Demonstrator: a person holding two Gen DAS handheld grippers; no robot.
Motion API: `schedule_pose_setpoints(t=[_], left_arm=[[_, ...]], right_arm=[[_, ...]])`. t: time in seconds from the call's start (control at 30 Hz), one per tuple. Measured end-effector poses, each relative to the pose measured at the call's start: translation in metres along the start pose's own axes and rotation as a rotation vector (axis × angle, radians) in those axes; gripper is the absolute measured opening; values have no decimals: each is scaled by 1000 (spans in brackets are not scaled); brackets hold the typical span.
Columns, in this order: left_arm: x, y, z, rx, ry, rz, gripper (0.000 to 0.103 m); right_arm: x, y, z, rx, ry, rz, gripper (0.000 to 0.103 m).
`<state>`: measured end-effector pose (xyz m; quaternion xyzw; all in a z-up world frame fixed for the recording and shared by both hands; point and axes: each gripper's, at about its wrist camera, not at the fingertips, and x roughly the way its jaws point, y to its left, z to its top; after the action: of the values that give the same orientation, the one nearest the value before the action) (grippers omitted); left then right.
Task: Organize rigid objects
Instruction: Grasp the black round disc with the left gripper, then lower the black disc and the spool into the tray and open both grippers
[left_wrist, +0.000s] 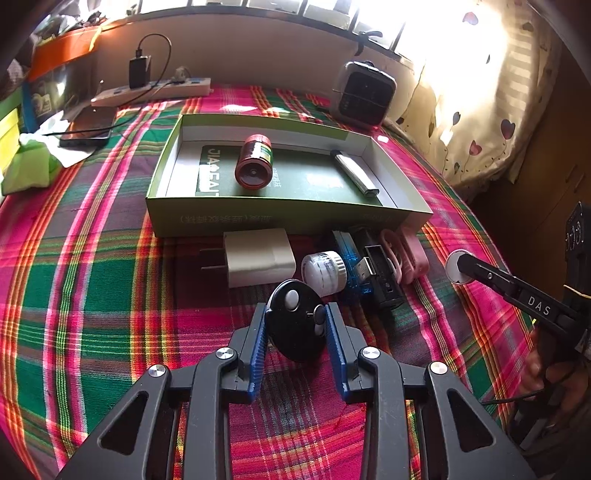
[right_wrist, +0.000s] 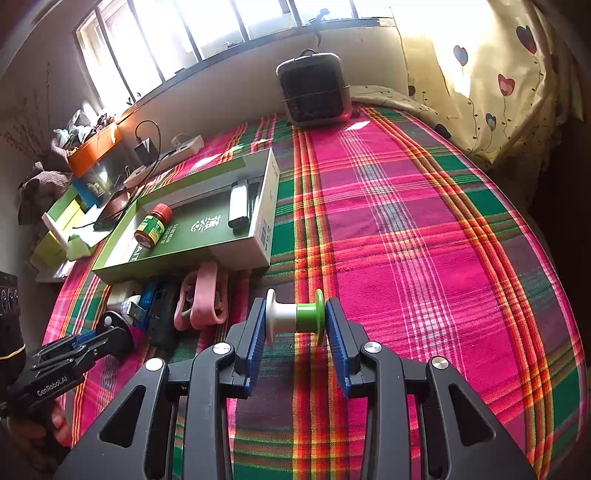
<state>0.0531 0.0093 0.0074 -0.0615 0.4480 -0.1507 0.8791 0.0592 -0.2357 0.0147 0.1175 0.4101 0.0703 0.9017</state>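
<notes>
Fingers (left_wrist: 258, 332) hide black disc (left_wrist: 295, 325) edges; contact unclear.

Bottle (left_wrist: 253, 161), lighter (left_wrist: 355, 172) in box (left_wrist: 288, 218); charger (left_wrist: 258, 256) before.

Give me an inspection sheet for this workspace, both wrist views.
Surface: plaid cloth, pink, green and orange.
Job's things: open green box holds a red-capped bottle on its side and a silver lighter.
Clutter: in front of the box, white charger, white round jar, blue USB device, pink clip.
Grippers: left gripper shut on black round remote; right gripper shut on white-and-green spool.
Cables: black cable from adapter on power strip.
Surroundings: small fan, heart-print curtain, window.
</notes>
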Motion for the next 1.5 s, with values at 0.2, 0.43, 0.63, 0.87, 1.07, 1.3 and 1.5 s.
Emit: schedule_pose_setpoints(t=[0.2,0.43,0.63,0.87,1.07,1.3,1.5], left_arm=[[-9,0,4,-2,-25,0,29],[-21,4,18,-4,-56,8,29],[-25,13,36,-13,-83,22,29],[-21,31,57,-35,-96,38,29],[-16,40,76,-37,-103,56,29],[-1,48,99,-34,-99,63,29],[14,50,116,-13,-89,68,29]], right_arm=[[-2,4,1,-18,1,7,33],[-6,14,8,-49,-15,15,33],[-7,27,21,-94,-30,18,33],[0,48,38,-156,-42,31,33],[12,63,53,-201,-35,41,33],[31,80,71,-250,-27,47,33],[52,90,85,-280,-8,55,33]])
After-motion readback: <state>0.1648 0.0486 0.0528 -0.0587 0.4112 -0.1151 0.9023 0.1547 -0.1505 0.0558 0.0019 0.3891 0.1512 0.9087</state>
